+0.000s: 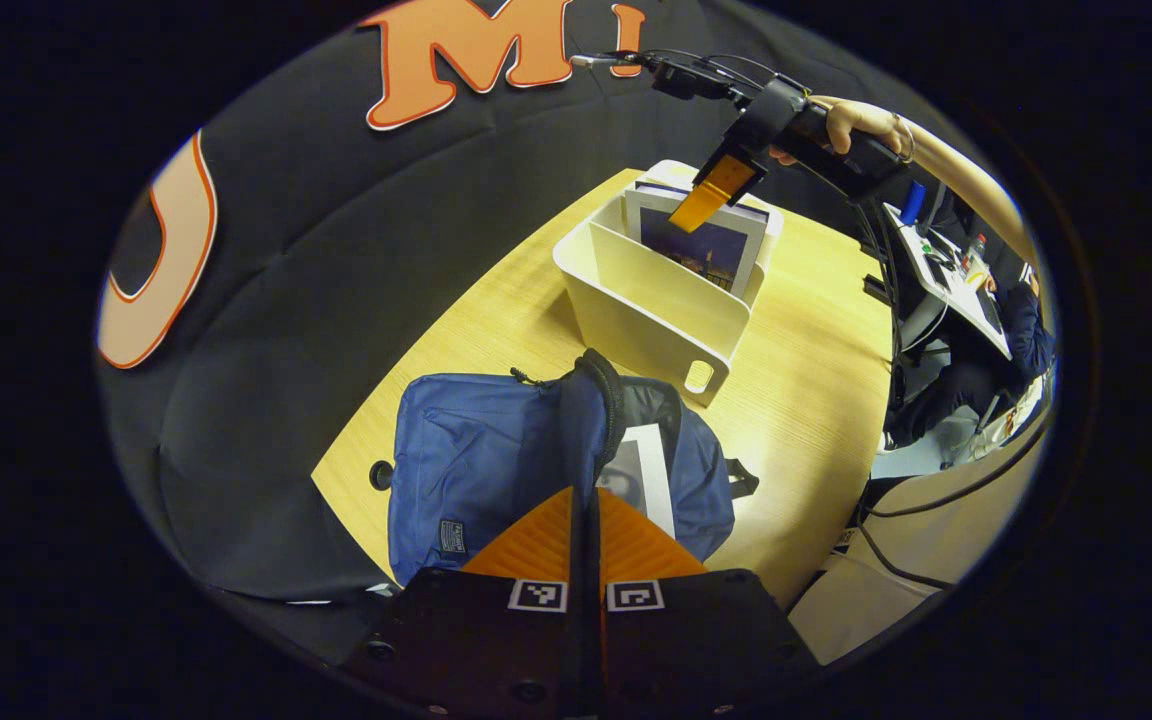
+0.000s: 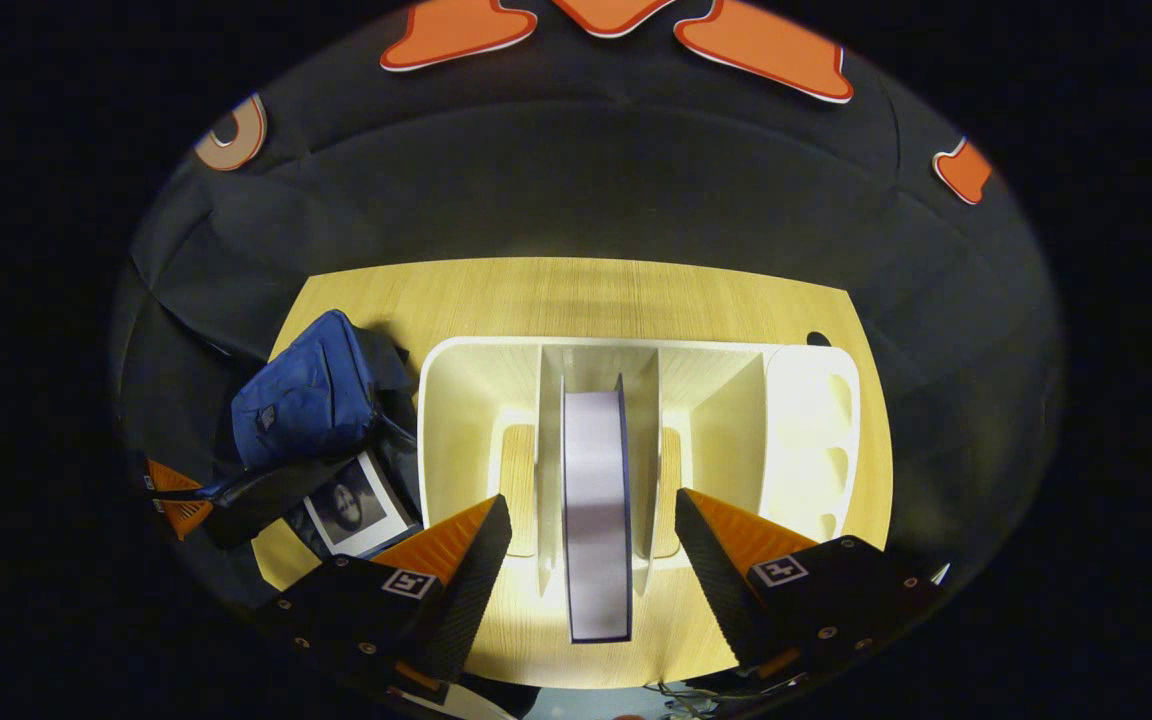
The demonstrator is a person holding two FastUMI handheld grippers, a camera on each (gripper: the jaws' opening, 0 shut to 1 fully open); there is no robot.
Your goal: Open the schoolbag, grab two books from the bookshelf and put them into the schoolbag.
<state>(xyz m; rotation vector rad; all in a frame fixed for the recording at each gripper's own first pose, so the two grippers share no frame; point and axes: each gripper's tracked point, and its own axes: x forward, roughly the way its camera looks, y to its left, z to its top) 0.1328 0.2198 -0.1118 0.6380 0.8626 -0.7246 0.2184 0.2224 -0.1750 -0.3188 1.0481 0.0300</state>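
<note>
Schoolbag (image 2: 306,400): on the table (image 2: 586,290), at 9 o'clock of the bookshelf (image 2: 476,400).
Book (image 2: 596,510): upright in the bookshelf's middle compartment.
Second book (image 2: 356,510): inside the schoolbag.

Count of items on the table

We count one blue schoolbag (image 1: 476,460), one white bookshelf (image 2: 636,400) with several compartments, and two books: one book standing in the bookshelf (image 2: 596,500), one book lying in the open schoolbag (image 1: 641,475). We also record one wooden table (image 1: 816,400) and two grippers, left (image 1: 584,520) and right (image 2: 591,560).
</note>
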